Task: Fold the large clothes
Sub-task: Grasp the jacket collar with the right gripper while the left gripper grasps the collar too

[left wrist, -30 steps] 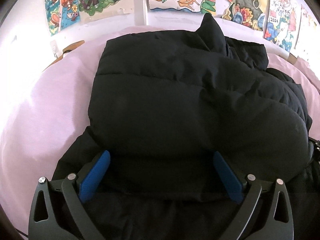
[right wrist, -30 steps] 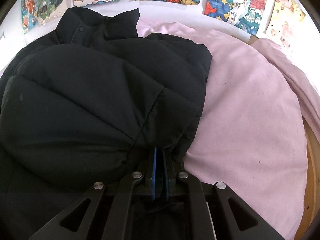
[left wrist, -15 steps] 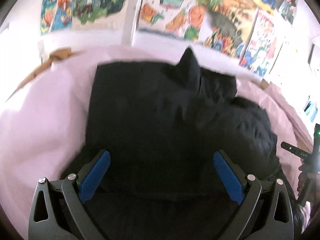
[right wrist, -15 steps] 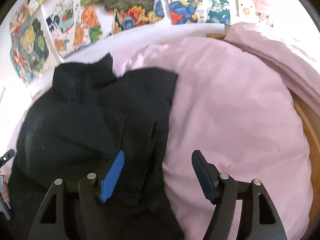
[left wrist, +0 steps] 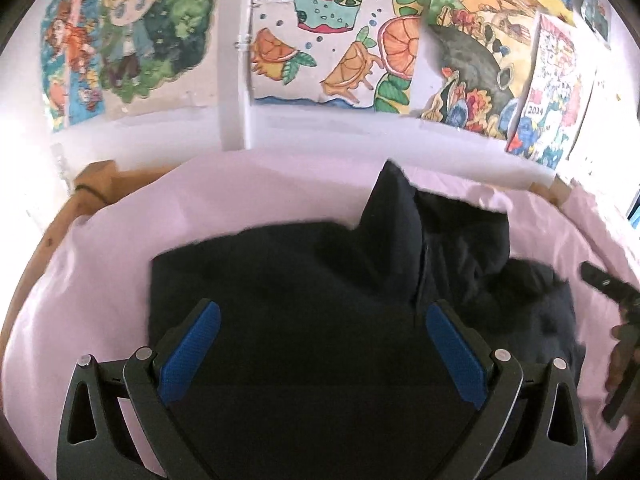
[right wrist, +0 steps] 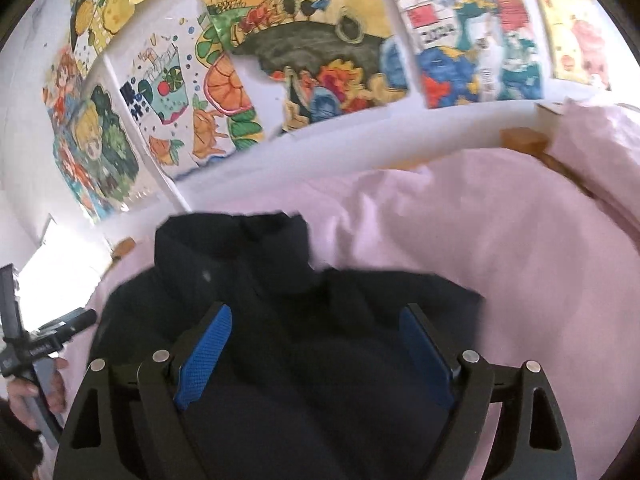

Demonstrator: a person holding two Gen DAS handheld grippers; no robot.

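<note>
A black puffer jacket [left wrist: 304, 280] lies folded on the pink bed sheet [left wrist: 100, 272], its collar [left wrist: 394, 216] standing up at the far side. My left gripper [left wrist: 320, 320] is open and empty above the jacket's near part. In the right wrist view the jacket [right wrist: 288, 320] lies below my right gripper [right wrist: 316, 320], which is open and empty. The collar [right wrist: 232, 244] shows just beyond its blue pads [right wrist: 204, 360].
Colourful drawings [left wrist: 332, 40] cover the white wall behind the bed. The wooden bed frame [left wrist: 96, 184] shows at the far left and at the far right [right wrist: 524, 140]. A bunched pink cover [right wrist: 600, 136] lies at the right. The other hand-held gripper [right wrist: 32, 344] shows at the left edge.
My right gripper has let go of the jacket edge and opened. Both grippers have lifted and tilted up, so the jacket sits lower in view and more wall shows.
</note>
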